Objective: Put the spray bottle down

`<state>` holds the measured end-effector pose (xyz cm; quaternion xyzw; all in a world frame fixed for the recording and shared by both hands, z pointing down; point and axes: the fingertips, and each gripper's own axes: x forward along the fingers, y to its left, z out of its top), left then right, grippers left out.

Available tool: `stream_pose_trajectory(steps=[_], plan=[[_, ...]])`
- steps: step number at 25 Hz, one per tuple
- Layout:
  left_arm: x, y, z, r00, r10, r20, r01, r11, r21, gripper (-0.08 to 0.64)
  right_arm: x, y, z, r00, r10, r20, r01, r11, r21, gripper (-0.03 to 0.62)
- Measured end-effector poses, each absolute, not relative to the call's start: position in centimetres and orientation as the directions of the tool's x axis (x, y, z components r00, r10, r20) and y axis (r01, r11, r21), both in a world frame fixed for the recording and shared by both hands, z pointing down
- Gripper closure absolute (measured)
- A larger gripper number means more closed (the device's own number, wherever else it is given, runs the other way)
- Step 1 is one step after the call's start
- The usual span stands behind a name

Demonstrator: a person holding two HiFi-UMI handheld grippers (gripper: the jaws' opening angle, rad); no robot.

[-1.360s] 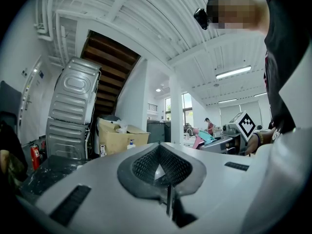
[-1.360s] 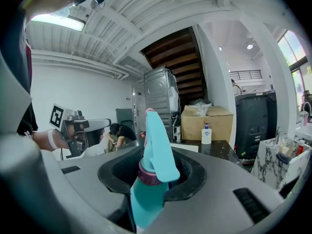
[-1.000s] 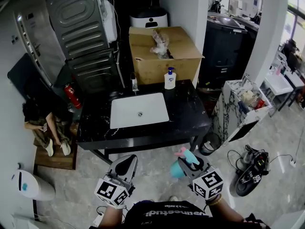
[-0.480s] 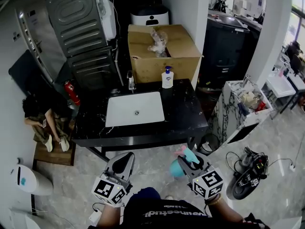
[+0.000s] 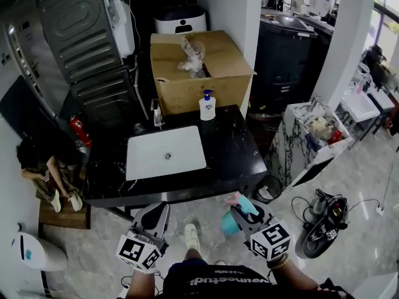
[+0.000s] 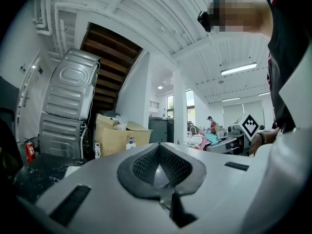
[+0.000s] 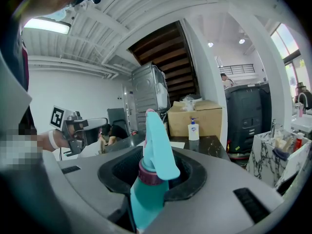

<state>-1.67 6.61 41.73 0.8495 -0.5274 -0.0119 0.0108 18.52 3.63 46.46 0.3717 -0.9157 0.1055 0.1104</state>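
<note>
**Inspector:** Where is the spray bottle?

**Onlooker:** The teal spray bottle (image 5: 239, 209) is off the ground, held in the right gripper (image 5: 243, 217). The right gripper view shows both pads pressing on the bottle's neck (image 7: 157, 150), with the jaws about half wide around it. Nothing else touches the bottle.

**Inspector:** How is it oriented?

**Onlooker:** Its long axis is close to upright, crossing the jaws. The trigger head is on top and the body hangs below the pads, over bare floor.

**Inspector:** And the other tool?

**Onlooker:** The left gripper (image 5: 154, 217) sits at nine o'clock from the bottle, well apart. Its pads (image 6: 146, 162) are together with nothing between them, so it has no part in this.

**Inspector:** Where could it be set down?

**Onlooker:** In the head view, the black marble counter (image 5: 234, 151) lies at twelve o'clock from the right gripper, still apart from it. The white basin (image 5: 165, 153) takes up the counter's left half. A soap dispenser (image 5: 207, 106) stands at the back edge, in front of a cardboard box (image 5: 215, 73).

**Inspector:** What is your judgement?

**Onlooker:** The bare stone right of the basin is nearest the loaded hand. I expect a straight carry towards twelve o'clock, set down base first. It must be clear of the counter's front edge before the pads let go.
</note>
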Motion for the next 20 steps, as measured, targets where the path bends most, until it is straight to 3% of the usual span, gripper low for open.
stream_pose_trajectory(steps=[20], plan=[[-16.6,-18.7,40.6,0.545,-0.835,-0.076,-0.834,-0.549,0.047,0.545,2.2,-20.2,42.9,-0.649,-0.719,0.249,-0.749,0.661,-0.048,0.439]])
